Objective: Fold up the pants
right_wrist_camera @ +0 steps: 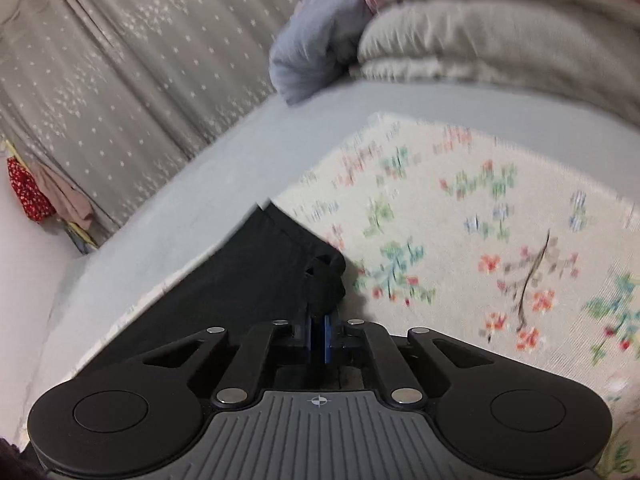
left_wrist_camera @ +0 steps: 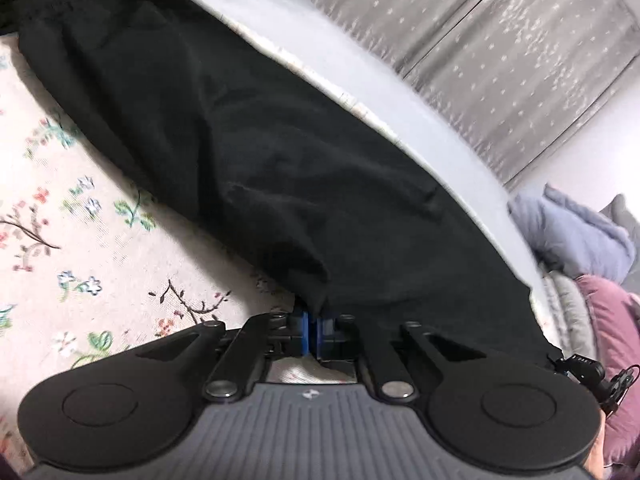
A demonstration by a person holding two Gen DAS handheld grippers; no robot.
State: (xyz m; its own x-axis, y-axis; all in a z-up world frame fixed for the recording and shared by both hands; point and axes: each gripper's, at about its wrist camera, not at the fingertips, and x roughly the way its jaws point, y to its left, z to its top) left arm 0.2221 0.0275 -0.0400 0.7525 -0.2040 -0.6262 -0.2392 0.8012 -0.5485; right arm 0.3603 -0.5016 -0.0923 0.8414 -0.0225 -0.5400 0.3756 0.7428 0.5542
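Observation:
Black pants (left_wrist_camera: 248, 152) lie stretched across a floral mat (left_wrist_camera: 72, 240), running from the upper left down to my left gripper (left_wrist_camera: 313, 320). The left gripper's blue pads are shut on a bunched edge of the black fabric. In the right wrist view the pants (right_wrist_camera: 256, 276) show as a black strip ending at a hem corner. My right gripper (right_wrist_camera: 320, 320) is shut on that folded hem corner, just above the floral mat (right_wrist_camera: 460, 220). The other gripper's black body (left_wrist_camera: 584, 368) shows at the right edge of the left wrist view.
The mat lies on a grey sheet (right_wrist_camera: 180, 208). Folded bedding, grey (right_wrist_camera: 480, 48), blue (right_wrist_camera: 316, 48) and pink (left_wrist_camera: 616, 320), is piled at the bed's end. Starred grey curtains (left_wrist_camera: 500, 48) hang behind. Red and pink clothes (right_wrist_camera: 36, 196) hang at the far left.

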